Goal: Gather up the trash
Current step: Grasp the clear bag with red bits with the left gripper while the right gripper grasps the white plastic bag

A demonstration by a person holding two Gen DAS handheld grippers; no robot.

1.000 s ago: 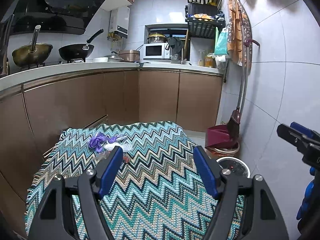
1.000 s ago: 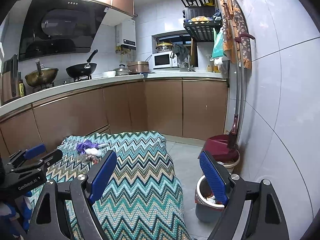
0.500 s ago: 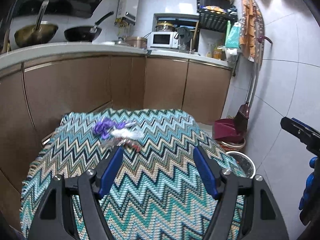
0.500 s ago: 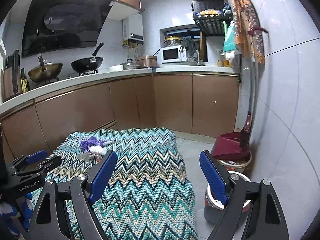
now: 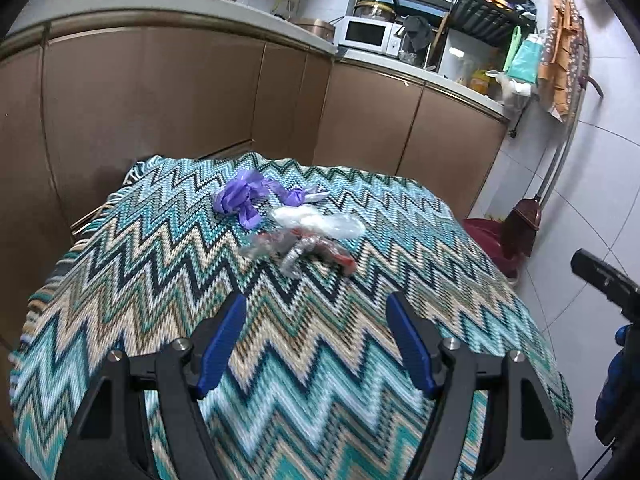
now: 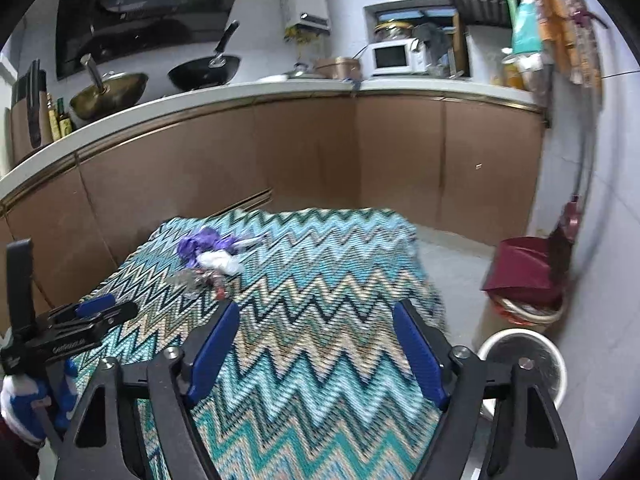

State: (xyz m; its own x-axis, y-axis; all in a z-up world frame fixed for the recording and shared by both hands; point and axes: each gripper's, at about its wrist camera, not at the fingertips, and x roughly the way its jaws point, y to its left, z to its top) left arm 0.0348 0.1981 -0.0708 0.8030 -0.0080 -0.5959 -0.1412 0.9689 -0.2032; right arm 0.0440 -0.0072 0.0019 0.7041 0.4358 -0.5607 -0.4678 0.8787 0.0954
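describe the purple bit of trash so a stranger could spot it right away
Find the zigzag cloth covering the table. A small trash pile sits toward its far side. The purple plastic bag is the crumpled piece farthest back, beside a white wrapper; nothing else there is purple.

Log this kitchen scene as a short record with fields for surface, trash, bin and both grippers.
surface: teal zigzag-patterned woven cloth covering a table
trash: crumpled purple plastic bag, clear white plastic bag, red-and-clear crinkled wrapper, clustered together
bin: round white-rimmed trash bin on the floor
left gripper: open, empty
right gripper: open, empty
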